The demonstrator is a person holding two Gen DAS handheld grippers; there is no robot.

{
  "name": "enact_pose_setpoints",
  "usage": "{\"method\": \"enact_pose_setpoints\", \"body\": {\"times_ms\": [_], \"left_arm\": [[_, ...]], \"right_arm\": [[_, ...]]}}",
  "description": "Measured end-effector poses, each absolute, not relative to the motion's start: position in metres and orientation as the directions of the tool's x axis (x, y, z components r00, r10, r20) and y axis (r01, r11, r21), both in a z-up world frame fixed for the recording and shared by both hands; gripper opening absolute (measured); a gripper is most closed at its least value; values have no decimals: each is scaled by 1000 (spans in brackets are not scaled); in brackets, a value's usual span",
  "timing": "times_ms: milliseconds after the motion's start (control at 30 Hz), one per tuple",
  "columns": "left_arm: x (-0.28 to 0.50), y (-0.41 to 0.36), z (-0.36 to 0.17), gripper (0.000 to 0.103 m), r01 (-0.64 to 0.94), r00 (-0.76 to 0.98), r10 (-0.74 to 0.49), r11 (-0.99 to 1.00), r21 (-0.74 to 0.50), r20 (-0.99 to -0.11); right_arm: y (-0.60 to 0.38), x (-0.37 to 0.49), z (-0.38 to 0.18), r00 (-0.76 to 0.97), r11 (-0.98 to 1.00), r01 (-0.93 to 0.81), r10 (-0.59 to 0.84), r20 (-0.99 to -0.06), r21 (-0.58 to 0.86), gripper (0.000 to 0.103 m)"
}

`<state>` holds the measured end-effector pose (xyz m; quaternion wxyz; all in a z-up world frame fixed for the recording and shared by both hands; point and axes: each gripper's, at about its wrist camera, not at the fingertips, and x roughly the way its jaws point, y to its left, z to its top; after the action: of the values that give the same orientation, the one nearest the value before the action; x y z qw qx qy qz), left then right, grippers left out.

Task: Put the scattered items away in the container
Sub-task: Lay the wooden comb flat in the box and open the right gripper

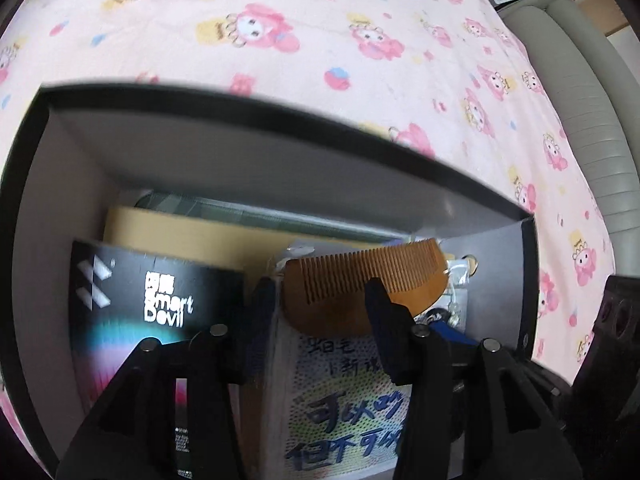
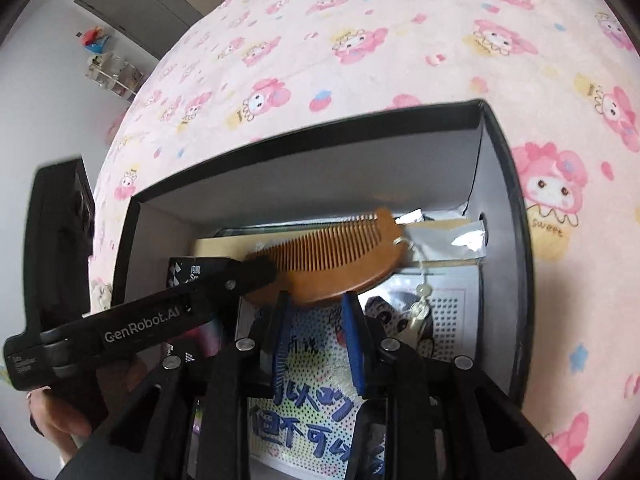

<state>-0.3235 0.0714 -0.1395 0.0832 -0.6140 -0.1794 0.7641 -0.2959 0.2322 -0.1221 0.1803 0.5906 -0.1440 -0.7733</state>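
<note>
A black open box (image 1: 280, 104) (image 2: 516, 216) stands on the pink bedsheet. A brown wooden comb (image 1: 360, 284) (image 2: 332, 260) hangs over the box's contents. My left gripper (image 1: 320, 292) holds the comb between its fingers; in the right wrist view its finger (image 2: 256, 272) touches the comb's left end. My right gripper (image 2: 314, 300) has its blue-padded fingers just under the comb's back edge, slightly parted; whether they pinch it is unclear. Inside lie a black Smart Devil box (image 1: 156, 300), a printed card with blue writing (image 1: 352, 420) (image 2: 312, 412) and a tan flat box (image 1: 192, 232).
A silver foil packet (image 2: 448, 236) and a dotted card with a panda charm (image 2: 420, 316) lie at the box's right side. The cartoon-print sheet (image 1: 320, 40) covers the bed around it. A grey padded bed edge (image 1: 600, 120) runs on the right.
</note>
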Motion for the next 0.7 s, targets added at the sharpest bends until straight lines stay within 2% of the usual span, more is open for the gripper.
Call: {"method": "enact_pose_setpoints", "body": {"times_ms": [67, 133, 300, 433, 467, 600, 700], "left_arm": [[-322, 69, -134, 46, 93, -268, 394, -898, -431, -879], [-318, 68, -127, 46, 78, -294, 390, -900, -429, -873], [-325, 74, -146, 46, 84, -211, 407, -898, -431, -889], [-338, 83, -149, 46, 70, -192, 506, -848, -526, -841], [-339, 83, -148, 46, 77, -203, 508, -844, -530, -837], [-339, 75, -145, 46, 99, -273, 383, -901, -422, -882], [-351, 72, -160, 46, 119, -223, 404, -892, -437, -887]], "right_arm": [[229, -299, -124, -231, -897, 118, -442, -867, 426, 22], [230, -300, -124, -232, -899, 118, -437, -869, 421, 22], [228, -301, -127, -227, -908, 118, -418, -880, 401, 22], [228, -300, -130, -216, -907, 117, -422, -880, 406, 22], [228, -300, -130, -217, -903, 115, -429, -877, 413, 22], [231, -301, -130, -221, -891, 100, -453, -864, 442, 22], [230, -300, -130, -221, -893, 100, -449, -866, 438, 22]]}}
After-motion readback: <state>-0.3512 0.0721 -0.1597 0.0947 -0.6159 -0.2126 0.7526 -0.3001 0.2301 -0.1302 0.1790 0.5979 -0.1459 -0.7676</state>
